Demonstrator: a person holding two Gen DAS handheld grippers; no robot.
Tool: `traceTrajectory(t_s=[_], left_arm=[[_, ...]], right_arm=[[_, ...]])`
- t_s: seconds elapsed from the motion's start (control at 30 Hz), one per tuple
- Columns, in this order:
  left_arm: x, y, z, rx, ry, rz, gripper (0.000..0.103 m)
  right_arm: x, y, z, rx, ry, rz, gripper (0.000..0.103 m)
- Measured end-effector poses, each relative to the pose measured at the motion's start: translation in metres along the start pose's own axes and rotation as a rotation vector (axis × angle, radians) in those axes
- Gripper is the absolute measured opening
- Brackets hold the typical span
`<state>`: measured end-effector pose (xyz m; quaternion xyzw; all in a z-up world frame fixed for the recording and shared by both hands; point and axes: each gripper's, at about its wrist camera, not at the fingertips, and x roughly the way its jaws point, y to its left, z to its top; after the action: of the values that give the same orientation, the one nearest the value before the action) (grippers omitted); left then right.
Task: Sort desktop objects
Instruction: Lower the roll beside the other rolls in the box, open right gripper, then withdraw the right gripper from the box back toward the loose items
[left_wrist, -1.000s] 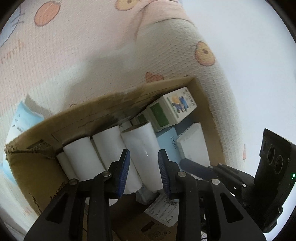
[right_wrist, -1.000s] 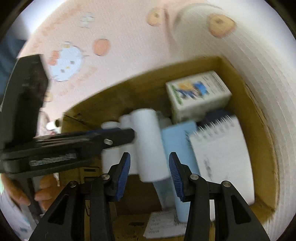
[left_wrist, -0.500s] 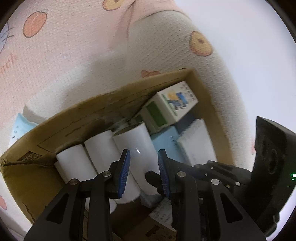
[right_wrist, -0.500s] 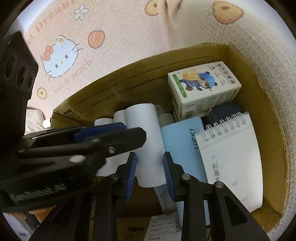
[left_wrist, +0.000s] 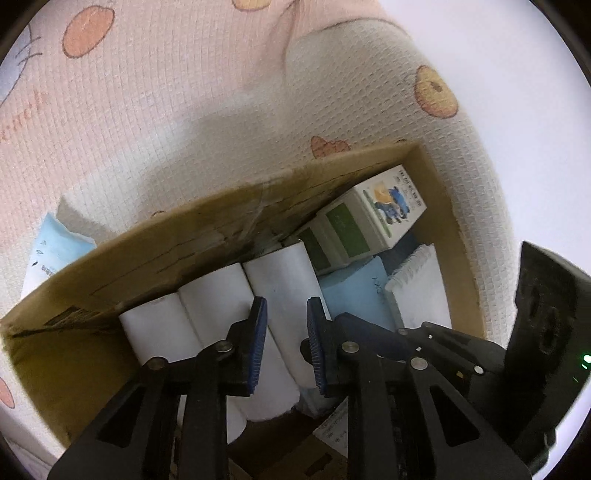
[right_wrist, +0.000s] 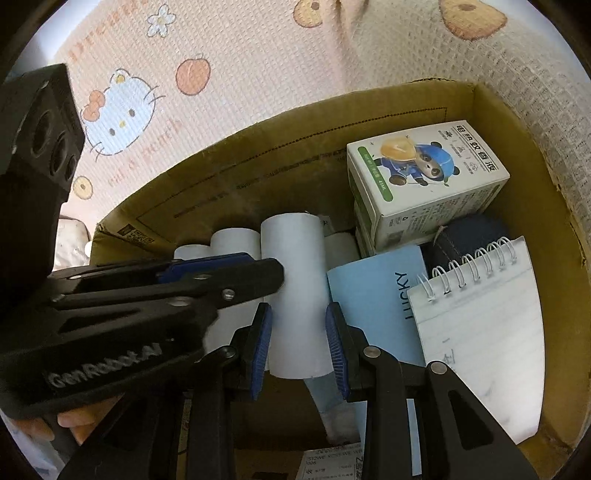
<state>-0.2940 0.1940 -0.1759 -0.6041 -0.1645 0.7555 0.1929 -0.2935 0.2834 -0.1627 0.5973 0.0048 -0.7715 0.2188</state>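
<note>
While both grippers hang over the open cardboard box (right_wrist: 524, 140), the right gripper (right_wrist: 298, 343) has its blue-padded jaws spread on either side of a plain white paper roll (right_wrist: 295, 280), not visibly pressing it, and the left gripper (left_wrist: 283, 345) is likewise parted with nothing between its pads. That roll is a smooth, unmarked cylinder lying on its side in the middle of the box, with more white rolls (left_wrist: 218, 295) packed just beside it on the left. To its right lie a pale blue booklet (right_wrist: 376, 295), a spiral notepad (right_wrist: 484, 325) and a small panda-printed carton (right_wrist: 424, 177) toward the far corner.
</note>
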Motion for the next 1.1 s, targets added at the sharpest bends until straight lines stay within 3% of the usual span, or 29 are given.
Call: traceTrajectory(t_s=[0.13, 0.23, 0.37, 0.5, 0.57, 0.6, 0.73, 0.77, 0.8, 0.83, 0.87, 0.93, 1.03, 1.1], left_arm=[[-0.030, 0.000, -0.009, 0.012, -0.089, -0.052, 0.024], [-0.055, -0.002, -0.017, 0.034, -0.173, -0.060, 0.025], [-0.080, -0.003, -0.030, 0.070, -0.244, -0.069, 0.037], [-0.094, -0.006, -0.042, 0.098, -0.276, -0.061, 0.041], [-0.099, -0.007, -0.052, 0.100, -0.291, -0.051, 0.042], [-0.099, -0.007, -0.055, 0.097, -0.295, -0.059, 0.043], [-0.104, 0.006, -0.071, 0.029, -0.305, -0.108, 0.042], [-0.106, 0.010, -0.075, 0.010, -0.321, -0.120, 0.037], [-0.109, 0.016, -0.079, -0.017, -0.337, -0.126, 0.021], [-0.110, 0.020, -0.081, -0.035, -0.336, -0.119, 0.011], [-0.110, 0.024, -0.083, -0.050, -0.332, -0.113, 0.006], [-0.117, 0.037, -0.091, -0.090, -0.348, -0.122, 0.006], [-0.132, 0.056, -0.104, -0.127, -0.403, -0.202, 0.006], [-0.142, 0.069, -0.112, -0.133, -0.420, -0.188, 0.006]], right_arm=[[-0.005, -0.003, -0.009, 0.031, 0.004, 0.005, 0.027], [-0.016, 0.010, -0.018, -0.029, -0.010, -0.056, 0.027], [-0.031, 0.033, -0.029, -0.138, -0.050, -0.125, 0.028], [-0.039, 0.053, -0.039, -0.209, -0.081, -0.158, 0.028], [-0.025, 0.084, -0.022, -0.231, -0.092, -0.160, 0.028], [-0.018, 0.088, -0.009, -0.244, -0.094, -0.161, 0.028], [-0.031, 0.084, -0.018, -0.286, -0.090, -0.204, 0.027], [-0.046, 0.080, -0.031, -0.296, -0.089, -0.220, 0.027], [-0.047, 0.083, -0.034, -0.307, -0.087, -0.231, 0.027], [-0.049, 0.086, -0.037, -0.321, -0.087, -0.249, 0.028], [-0.058, 0.090, -0.044, -0.328, -0.090, -0.263, 0.028], [-0.064, 0.098, -0.052, -0.344, -0.090, -0.270, 0.028], [-0.077, 0.111, -0.064, -0.352, -0.090, -0.256, 0.028], [-0.078, 0.121, -0.067, -0.366, -0.098, -0.261, 0.028]])
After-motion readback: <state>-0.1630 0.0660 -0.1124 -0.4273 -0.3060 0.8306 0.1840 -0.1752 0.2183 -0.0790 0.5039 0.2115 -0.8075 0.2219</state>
